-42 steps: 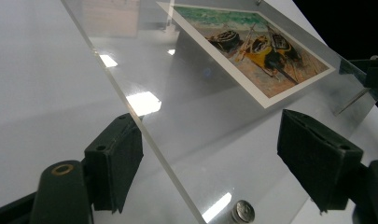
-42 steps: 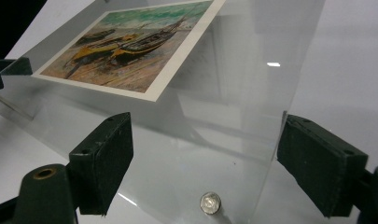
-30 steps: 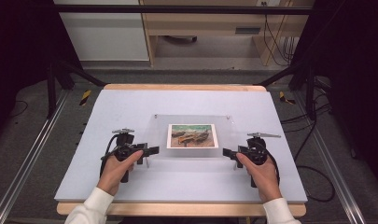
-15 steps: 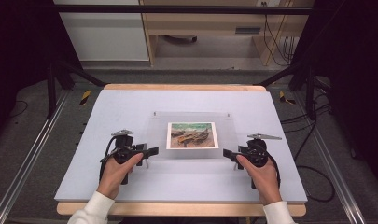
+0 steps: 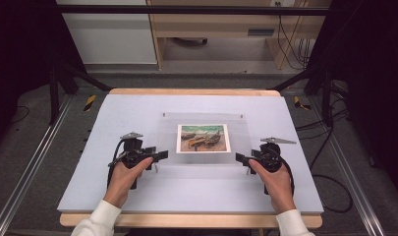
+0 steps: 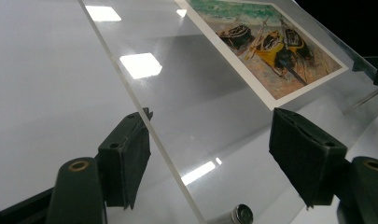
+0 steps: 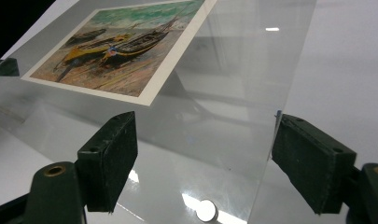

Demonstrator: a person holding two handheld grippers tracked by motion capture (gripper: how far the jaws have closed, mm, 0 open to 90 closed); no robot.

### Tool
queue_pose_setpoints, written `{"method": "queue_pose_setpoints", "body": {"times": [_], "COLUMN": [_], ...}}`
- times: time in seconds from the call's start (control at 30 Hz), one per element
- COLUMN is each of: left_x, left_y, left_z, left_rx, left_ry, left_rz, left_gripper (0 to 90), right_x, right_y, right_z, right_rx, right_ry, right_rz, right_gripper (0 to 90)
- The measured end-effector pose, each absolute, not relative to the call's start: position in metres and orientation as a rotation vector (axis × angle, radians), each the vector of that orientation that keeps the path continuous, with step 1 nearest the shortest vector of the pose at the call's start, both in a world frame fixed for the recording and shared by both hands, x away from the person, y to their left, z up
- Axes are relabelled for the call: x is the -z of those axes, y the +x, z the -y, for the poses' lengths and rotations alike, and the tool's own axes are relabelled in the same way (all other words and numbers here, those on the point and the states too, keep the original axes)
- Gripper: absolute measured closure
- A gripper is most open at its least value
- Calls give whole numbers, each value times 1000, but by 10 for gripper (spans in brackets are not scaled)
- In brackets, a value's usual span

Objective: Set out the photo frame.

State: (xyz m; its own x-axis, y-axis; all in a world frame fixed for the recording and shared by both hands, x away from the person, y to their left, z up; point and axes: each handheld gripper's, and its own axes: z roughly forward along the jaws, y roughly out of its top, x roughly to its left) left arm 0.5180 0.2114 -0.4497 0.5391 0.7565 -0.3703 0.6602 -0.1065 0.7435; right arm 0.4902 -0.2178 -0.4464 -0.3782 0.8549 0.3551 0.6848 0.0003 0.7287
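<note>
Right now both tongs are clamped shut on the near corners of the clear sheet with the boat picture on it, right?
Not clamped. In both gripper views the jaws stand open astride the clear sheet by its near corners. The left tongs and right tongs haven't gripped. The boat picture is on it.

A clear acrylic sheet (image 5: 205,142) with a boat painting print (image 5: 203,138) lies mid-table; left gripper (image 5: 159,156) at nine o'clock, right gripper (image 5: 239,158) at three.
</note>
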Motion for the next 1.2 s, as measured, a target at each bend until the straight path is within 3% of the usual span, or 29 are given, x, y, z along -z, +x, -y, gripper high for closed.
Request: {"method": "queue_pose_setpoints", "body": {"times": [0.63, 1.2], "left_x": [443, 440], "left_y": [500, 475], "left_z": [-206, -206], "left_rx": [-258, -342], "left_ry": [1833, 1815], "left_rz": [-1152, -1133], "left_gripper": [307, 387], "right_x": [443, 439], "right_y": [478, 454], "right_z": [215, 217], "right_rx": [-1281, -1251], "right_ry": [1496, 1436], "right_rz": [-2059, -2026], "right_gripper": [262, 386]}}
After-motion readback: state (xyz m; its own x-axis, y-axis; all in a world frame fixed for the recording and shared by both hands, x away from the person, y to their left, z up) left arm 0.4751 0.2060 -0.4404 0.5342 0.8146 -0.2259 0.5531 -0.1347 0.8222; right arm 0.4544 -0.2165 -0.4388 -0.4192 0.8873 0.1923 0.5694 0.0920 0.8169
